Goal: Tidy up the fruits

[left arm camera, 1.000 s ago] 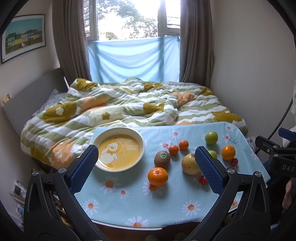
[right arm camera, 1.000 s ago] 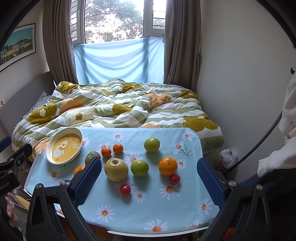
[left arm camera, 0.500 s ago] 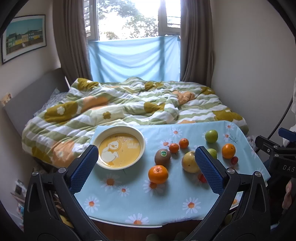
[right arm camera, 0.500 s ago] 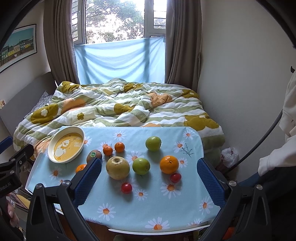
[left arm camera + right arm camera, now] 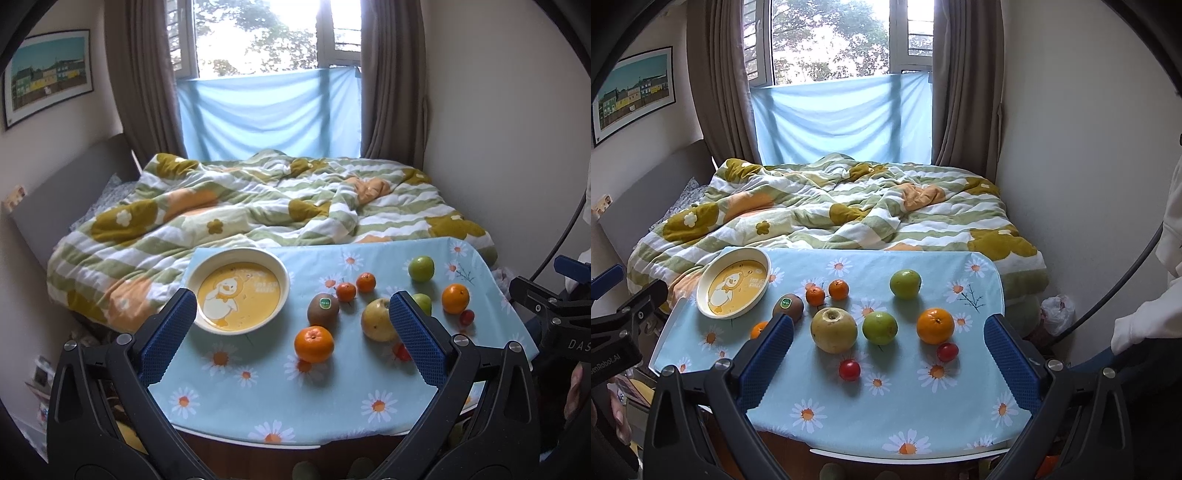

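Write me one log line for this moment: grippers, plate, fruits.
left gripper: open, holds nothing | right gripper: open, holds nothing | plate: no fruit inside | fruits: loose on tablecloth

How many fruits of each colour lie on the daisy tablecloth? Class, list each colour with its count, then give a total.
Orange (oranges, tangerines): 4
Green apples: 2
Red cherry tomatoes: 2
Yellow pear: 1
Brown kiwi: 1
Total: 10
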### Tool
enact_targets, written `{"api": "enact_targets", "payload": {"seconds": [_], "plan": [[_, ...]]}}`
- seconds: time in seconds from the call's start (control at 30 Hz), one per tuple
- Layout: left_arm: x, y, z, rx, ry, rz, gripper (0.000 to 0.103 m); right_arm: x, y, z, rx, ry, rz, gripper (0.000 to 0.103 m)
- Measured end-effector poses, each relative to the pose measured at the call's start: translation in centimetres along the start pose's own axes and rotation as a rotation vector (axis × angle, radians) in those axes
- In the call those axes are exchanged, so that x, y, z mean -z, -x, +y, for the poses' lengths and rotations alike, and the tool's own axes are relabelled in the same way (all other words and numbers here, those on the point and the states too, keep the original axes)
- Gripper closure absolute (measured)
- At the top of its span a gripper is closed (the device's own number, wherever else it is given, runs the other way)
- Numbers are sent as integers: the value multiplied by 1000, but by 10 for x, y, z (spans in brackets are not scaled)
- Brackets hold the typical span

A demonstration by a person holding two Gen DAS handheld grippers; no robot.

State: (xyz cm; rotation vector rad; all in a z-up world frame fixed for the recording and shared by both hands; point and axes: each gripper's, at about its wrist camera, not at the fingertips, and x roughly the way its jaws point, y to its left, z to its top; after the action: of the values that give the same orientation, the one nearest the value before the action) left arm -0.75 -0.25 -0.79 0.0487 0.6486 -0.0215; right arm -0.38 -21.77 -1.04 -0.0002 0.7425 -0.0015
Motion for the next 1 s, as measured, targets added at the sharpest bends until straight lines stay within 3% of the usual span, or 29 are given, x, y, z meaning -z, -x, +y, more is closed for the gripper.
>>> {"api": "enact_targets", "payload": {"seconds": [0.23, 0.4, 0.77, 1.0], "plan": [[4, -17, -8, -49, -9, 72, 0, 7, -16, -11, -52, 49, 28, 0], [16, -43, -16, -38, -29, 144, 0, 23, -43, -16, -103, 66, 90, 0], [47, -120, -22, 103, -154, 268, 0, 60, -97, -2, -102, 146, 173, 0], [61, -175, -22, 184, -230, 356, 2, 81, -130, 11, -84, 83, 225, 2]]}}
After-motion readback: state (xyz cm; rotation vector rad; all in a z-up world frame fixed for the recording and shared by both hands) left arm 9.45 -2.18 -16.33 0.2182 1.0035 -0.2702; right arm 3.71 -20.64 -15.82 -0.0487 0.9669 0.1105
